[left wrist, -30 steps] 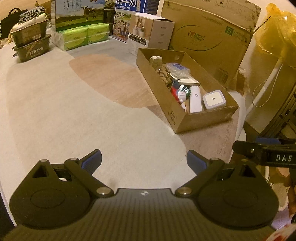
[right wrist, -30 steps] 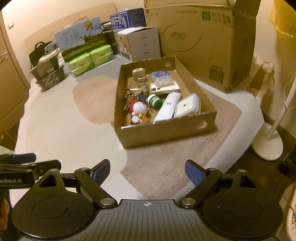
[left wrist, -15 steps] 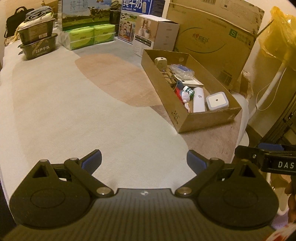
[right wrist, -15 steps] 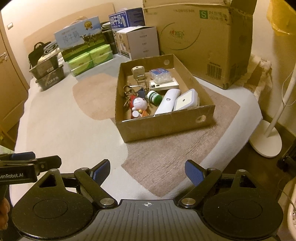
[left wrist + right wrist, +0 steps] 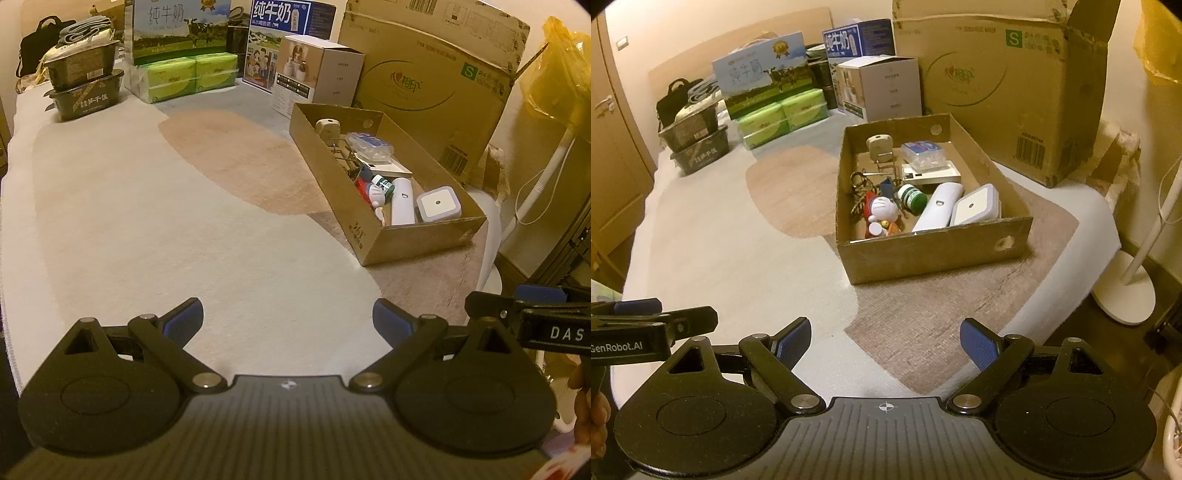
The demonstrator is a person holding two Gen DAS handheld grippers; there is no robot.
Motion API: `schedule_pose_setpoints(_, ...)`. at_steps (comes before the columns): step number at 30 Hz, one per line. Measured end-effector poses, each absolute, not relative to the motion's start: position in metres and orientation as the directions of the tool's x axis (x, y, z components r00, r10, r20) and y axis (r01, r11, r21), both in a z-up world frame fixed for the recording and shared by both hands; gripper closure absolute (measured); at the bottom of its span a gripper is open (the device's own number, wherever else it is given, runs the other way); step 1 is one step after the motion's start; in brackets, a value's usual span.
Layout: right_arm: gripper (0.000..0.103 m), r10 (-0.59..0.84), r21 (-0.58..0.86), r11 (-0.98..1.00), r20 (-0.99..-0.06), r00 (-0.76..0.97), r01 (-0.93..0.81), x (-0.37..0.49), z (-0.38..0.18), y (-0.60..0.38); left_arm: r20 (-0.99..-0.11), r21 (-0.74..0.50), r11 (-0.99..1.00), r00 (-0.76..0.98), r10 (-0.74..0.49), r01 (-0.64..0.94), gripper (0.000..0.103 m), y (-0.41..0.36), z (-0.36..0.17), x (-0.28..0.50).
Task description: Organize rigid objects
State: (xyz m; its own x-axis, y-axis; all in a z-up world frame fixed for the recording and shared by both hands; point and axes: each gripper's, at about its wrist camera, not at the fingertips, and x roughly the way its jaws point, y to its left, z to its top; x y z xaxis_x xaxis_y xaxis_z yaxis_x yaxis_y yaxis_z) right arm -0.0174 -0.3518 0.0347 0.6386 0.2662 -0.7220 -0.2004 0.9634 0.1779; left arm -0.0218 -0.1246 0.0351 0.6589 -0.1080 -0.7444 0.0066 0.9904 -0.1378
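Under you spreads a pale bed cover (image 5: pixel 713 236) with tan patches, and at its far edge stands a big cardboard carton (image 5: pixel 1001 85), its flap torn. Beside that are a white box (image 5: pixel 882 88), milk cartons (image 5: pixel 177 29) and green tissue packs (image 5: pixel 184 75), well apart from your grippers.

Nearer to you on the cover sits the shallow cardboard tray (image 5: pixel 934 254), and the task's things all lie inside it. At its near right corner is a square white-and-grey device (image 5: pixel 975 205); touching its left side lies a white cylinder (image 5: pixel 938 212). Left of that are a green-capped bottle (image 5: pixel 911 194) and a blue-and-white cartoon figure (image 5: pixel 882 210), with a clear plastic case (image 5: pixel 921 153) and a beige plug (image 5: pixel 880 144) toward the far wall.

Your right gripper (image 5: pixel 885 341) hangs over the cover short of the tray, its blue pads spread wide with nothing between them. Your left gripper (image 5: pixel 288 317) is likewise spread and empty, further left of the tray.
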Motion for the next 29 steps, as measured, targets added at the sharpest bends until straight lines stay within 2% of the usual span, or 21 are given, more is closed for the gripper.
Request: schedule_pose_setpoints(29,0.016,0.276,0.189,0.961,-0.718,0.639,-0.202,-0.0184,0.0342,-0.3494,-0.742,-0.138,0.99,0.66,-0.117,0.021,0.005,-0.1217,0.0327,-0.0237)
